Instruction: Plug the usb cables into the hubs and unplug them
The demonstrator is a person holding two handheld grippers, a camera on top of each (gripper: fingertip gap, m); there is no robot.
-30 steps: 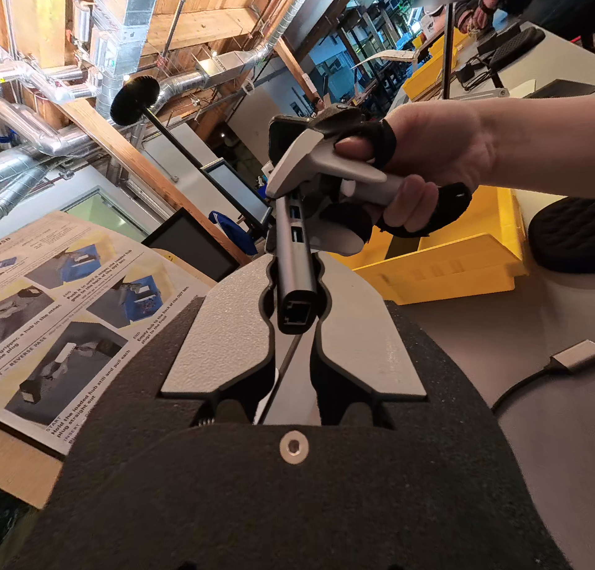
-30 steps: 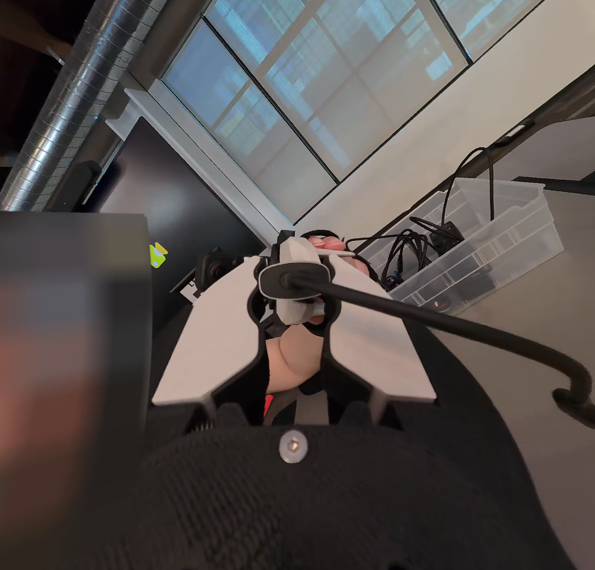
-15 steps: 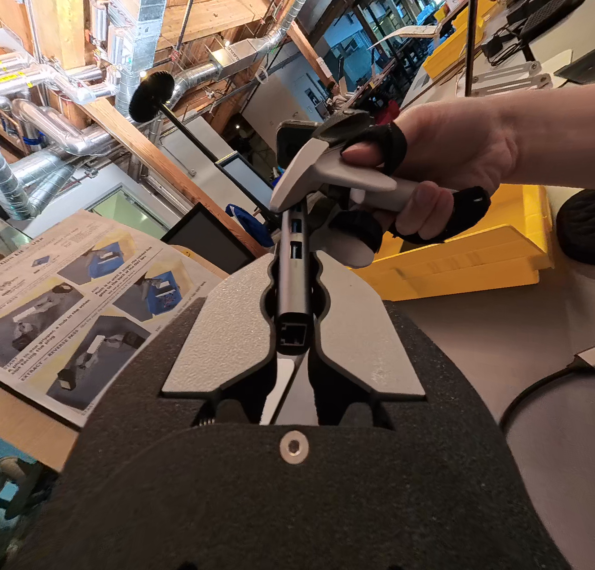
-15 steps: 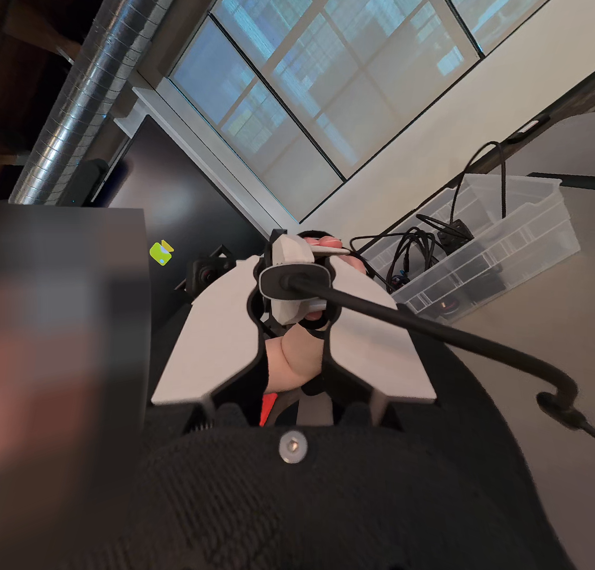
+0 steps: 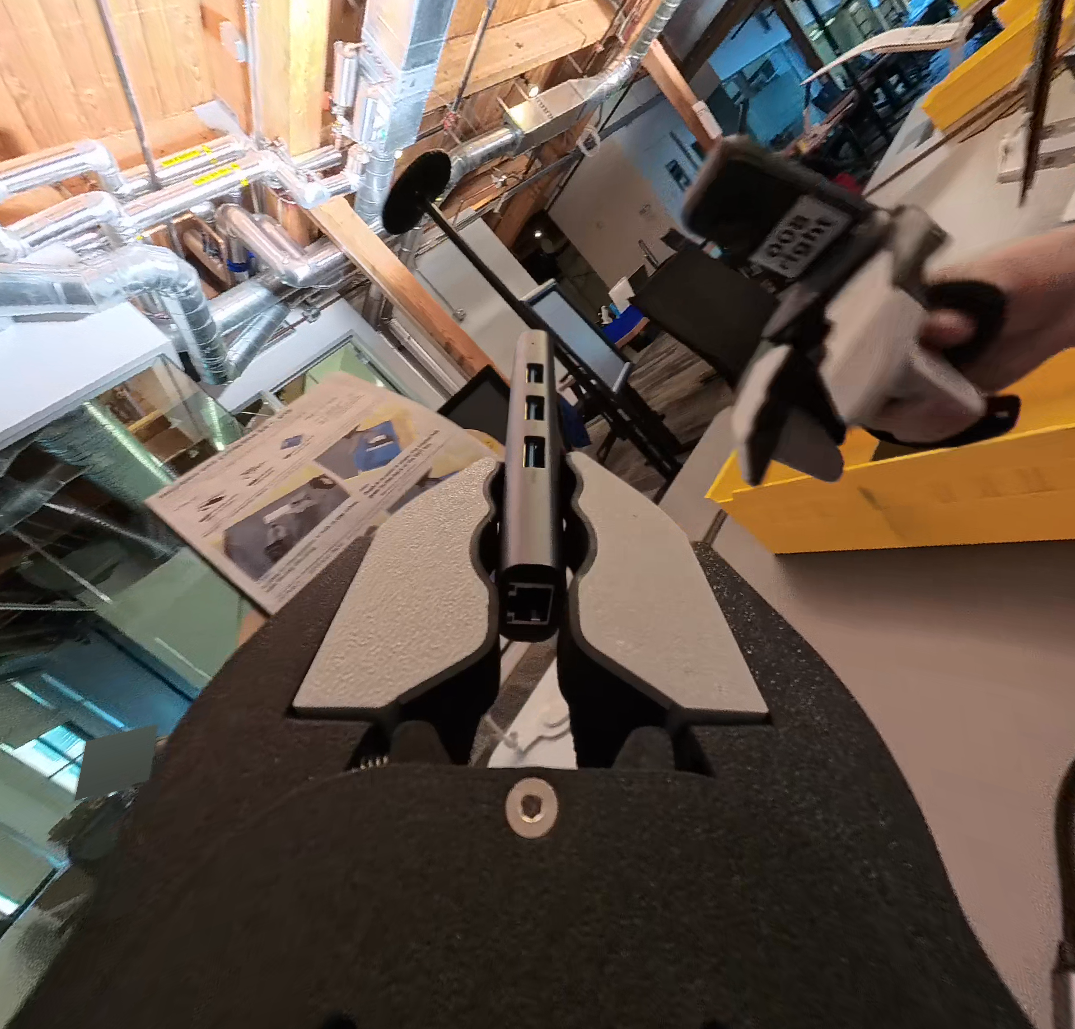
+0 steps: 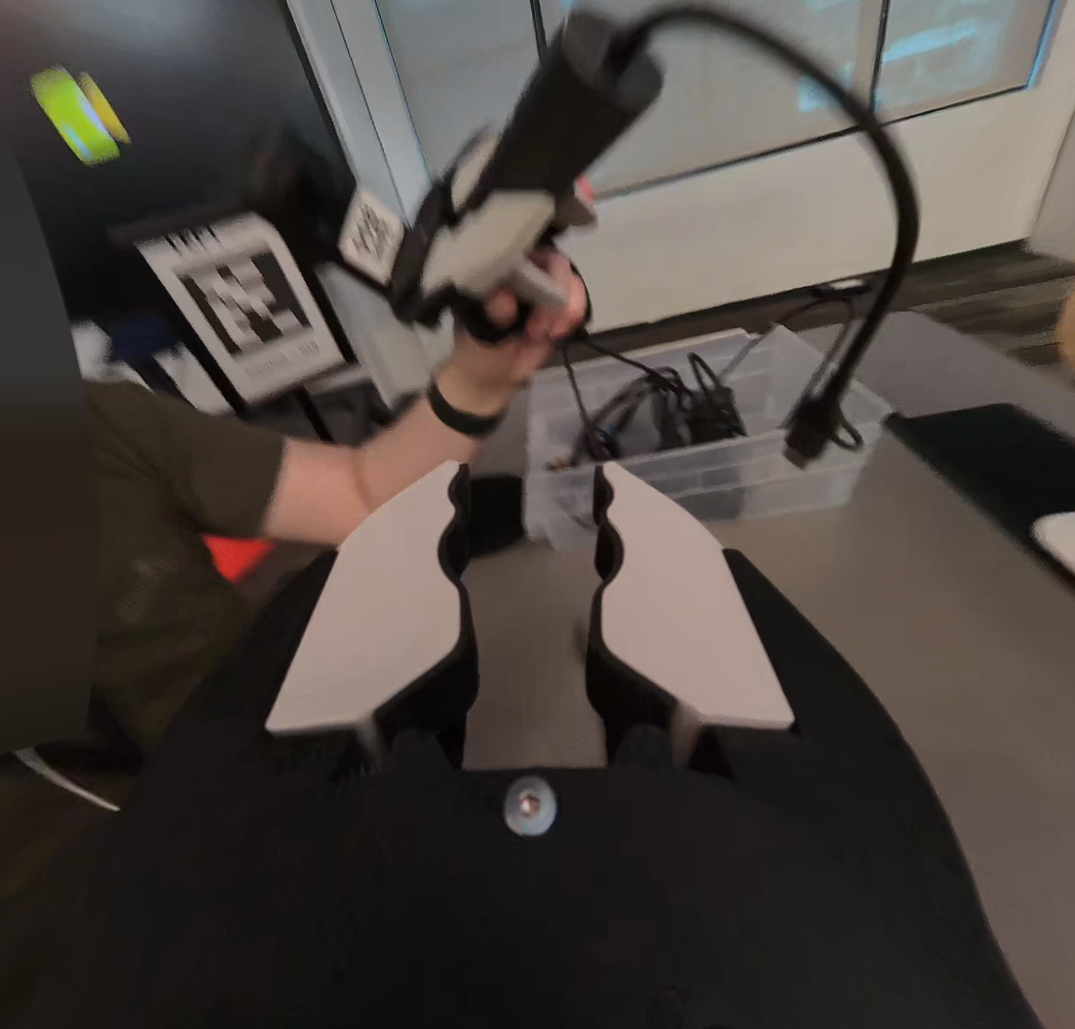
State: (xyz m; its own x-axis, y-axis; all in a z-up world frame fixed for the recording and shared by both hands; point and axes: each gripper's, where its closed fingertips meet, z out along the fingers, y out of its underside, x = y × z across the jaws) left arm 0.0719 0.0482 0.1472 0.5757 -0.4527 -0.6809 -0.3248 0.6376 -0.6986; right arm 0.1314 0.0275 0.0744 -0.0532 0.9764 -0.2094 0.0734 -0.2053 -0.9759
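Tabletop (image 6: 872, 623): grey and bare under the right hand-held gripper; the clear bin (image 6: 727, 477) of spare black leads sits at its 12 o'clock.
Yellow bin (image 5: 901, 506): at 2 o'clock in the left wrist view only.
Left hand-held gripper (image 5: 528, 527): clamped on the hub (image 5: 529, 477), which stands along the fingers with its row of ports facing the camera.
Right hand-held gripper (image 6: 528, 536): jaws apart, nothing between them; from the left wrist view it hangs at 2 o'clock, off the hub.
Hub cable (image 6: 872, 187): seen only in the right wrist view, arcing from the hub's far end down to its plug (image 6: 808, 431) above the clear bin.
Step in hand: seemingly a fresh approach to a plug. Keep the hub steady and ports unobstructed; grip the plug body squarely, not the lead, and line it up with a port before pushing straight in.
Caution: the right wrist view is blurred, so the plug's orientation is unclear.
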